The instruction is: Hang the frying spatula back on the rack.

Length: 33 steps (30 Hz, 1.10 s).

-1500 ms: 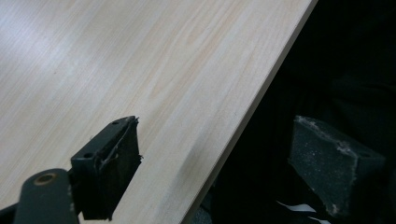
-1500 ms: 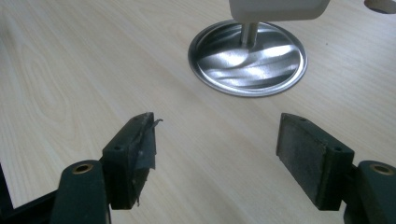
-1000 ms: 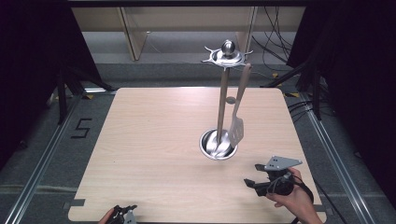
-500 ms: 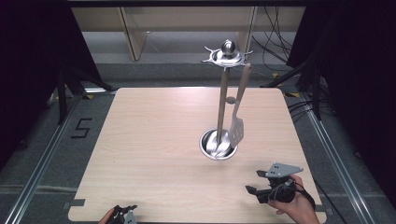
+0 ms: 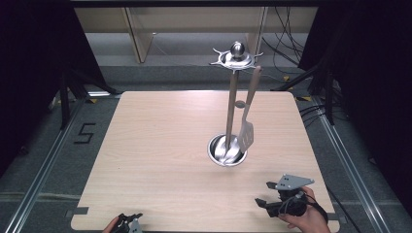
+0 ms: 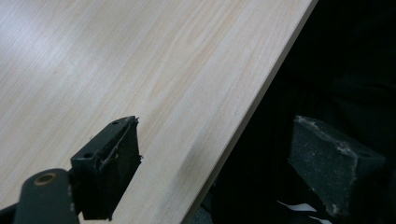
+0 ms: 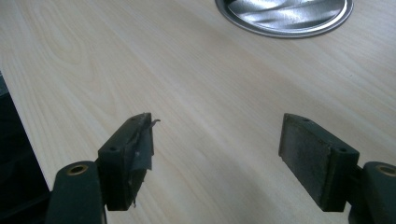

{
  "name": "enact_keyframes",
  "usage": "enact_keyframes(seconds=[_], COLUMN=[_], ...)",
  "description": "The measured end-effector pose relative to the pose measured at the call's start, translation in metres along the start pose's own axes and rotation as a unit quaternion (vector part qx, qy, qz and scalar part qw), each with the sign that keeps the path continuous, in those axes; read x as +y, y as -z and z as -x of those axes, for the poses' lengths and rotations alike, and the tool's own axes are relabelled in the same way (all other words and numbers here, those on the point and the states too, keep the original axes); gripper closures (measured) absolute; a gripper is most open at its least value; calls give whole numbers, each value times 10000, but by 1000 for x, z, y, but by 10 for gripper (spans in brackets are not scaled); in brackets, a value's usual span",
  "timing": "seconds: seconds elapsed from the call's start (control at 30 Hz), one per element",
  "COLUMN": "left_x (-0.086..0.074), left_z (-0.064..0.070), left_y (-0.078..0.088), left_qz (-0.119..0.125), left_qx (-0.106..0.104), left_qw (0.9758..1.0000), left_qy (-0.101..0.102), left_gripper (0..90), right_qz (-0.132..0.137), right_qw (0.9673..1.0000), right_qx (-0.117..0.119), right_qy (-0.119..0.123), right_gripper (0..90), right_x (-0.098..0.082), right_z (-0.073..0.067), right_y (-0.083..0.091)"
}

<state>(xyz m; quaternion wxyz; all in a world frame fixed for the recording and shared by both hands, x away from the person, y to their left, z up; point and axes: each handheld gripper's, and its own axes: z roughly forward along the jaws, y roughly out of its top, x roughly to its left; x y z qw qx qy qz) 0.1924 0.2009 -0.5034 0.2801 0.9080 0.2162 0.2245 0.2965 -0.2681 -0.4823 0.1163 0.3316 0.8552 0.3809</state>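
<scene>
Surface: we see a pale wood-grain tabletop (image 5: 160, 160), with dark curtains at both sides and grey floor around it.
Stand: we see a metal utensil stand (image 5: 231, 104) right of the surface's centre, its round steel base (image 5: 227, 151) flat on the wood and a hook ring with a ball on top.
Spatula: a slotted spatula (image 5: 247, 131) with a wooden handle hangs from the ring, its blade just above the base's right rim.
Right gripper (image 5: 264, 193): held low at the near right corner, well apart from the stand; we see its jaws wide apart with nothing between them.
Left gripper (image 5: 130, 221): at the near edge, left of centre; we see its jaws wide apart and empty, one over the wood, one past the edge.
</scene>
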Motion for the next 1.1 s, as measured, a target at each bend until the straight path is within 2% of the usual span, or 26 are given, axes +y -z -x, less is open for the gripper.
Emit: enact_keyframes(seconds=[0.07,0.13,0.27,0.43,0.47,0.57,0.7,0.73,0.8,0.87,0.97,1.0,1.03,1.1], left_x=[0,0,0,0,0,0,0,0,0,0,0,0,0,0], left_z=[0,0,0,0,0,0,0,0,1,1,1,1,1,1], left_y=[0,0,0,0,0,0,0,0,1,1,1,1,1,1], left_qz=[-7,-9,2,2,3,0,3,0,-10,-9,-8,-9,-12,-12], left_qx=[13,5,1,1,-2,0,23,67,91,91,83,84,86,91], left_qw=[10000,10000,10000,10000,10000,10000,10000,10000,10000,10000,10000,10000,10000,10000], left_qy=[0,0,0,1,0,0,-6,-5,-14,-16,-13,-15,-20,-22], left_gripper=[155,155,155,155,155,155,155,155,155,155,155,155,155,155], right_qz=[-40,8,-36,-58,-27,-7,-41,-22,-14,-61,-9,-21,3,-16], right_qw=[10000,10000,10000,10000,10000,10000,10000,10000,10000,10000,10000,9999,10000,10000], right_qx=[-15,3,-61,24,-32,-3,-26,-49,36,-12,-84,-71,-64,-71], right_qy=[-67,51,-30,4,48,42,29,-51,73,-8,-3,-88,-16,-28], right_gripper=[273,272,270,268,268,267,266,266,266,266,266,266,266,266], right_x=[-2,-3,-5,-7,-8,-9,-11,-12,-12,-12,-13,-14,-14,-14], right_z=[-1,-1,-4,-6,-6,-7,-7,-9,-6,-8,-7,-8,-7,-6], right_y=[1,1,2,3,3,3,4,4,3,5,5,5,5,6])
